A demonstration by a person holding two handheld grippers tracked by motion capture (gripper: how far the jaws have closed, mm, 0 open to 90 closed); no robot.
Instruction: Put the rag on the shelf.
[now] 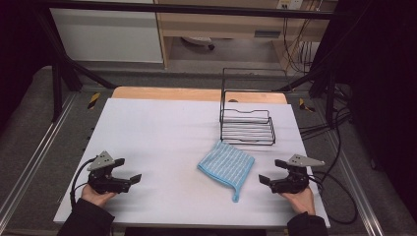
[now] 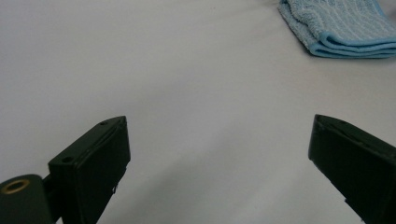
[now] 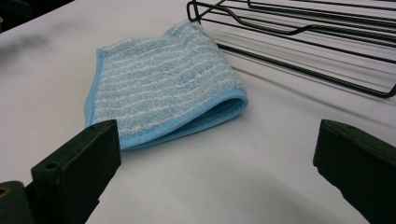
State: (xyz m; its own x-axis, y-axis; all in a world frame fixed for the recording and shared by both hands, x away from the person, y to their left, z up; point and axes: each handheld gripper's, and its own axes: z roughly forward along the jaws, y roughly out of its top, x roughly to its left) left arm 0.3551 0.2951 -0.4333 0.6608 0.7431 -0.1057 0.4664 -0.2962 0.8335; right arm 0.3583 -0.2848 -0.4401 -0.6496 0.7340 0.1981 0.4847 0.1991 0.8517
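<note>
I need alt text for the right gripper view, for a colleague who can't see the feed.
A folded light-blue striped terry cloth lies flat on the white table just ahead of the right tongs, whose black jaws stand wide apart with nothing between them. A black wire rack sits beyond the cloth at upper right.

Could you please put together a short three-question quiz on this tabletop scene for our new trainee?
1. True or false: the blue striped cloth lies inside the black wire rack.
2. Which gripper is nearer the cloth: A) the left gripper, B) the right gripper?
3. In what state are both grippers' jaws?

Key
1. False: it lies folded on the white table, just in front of the rack.
2. B.
3. Open, with nothing between them.
</note>
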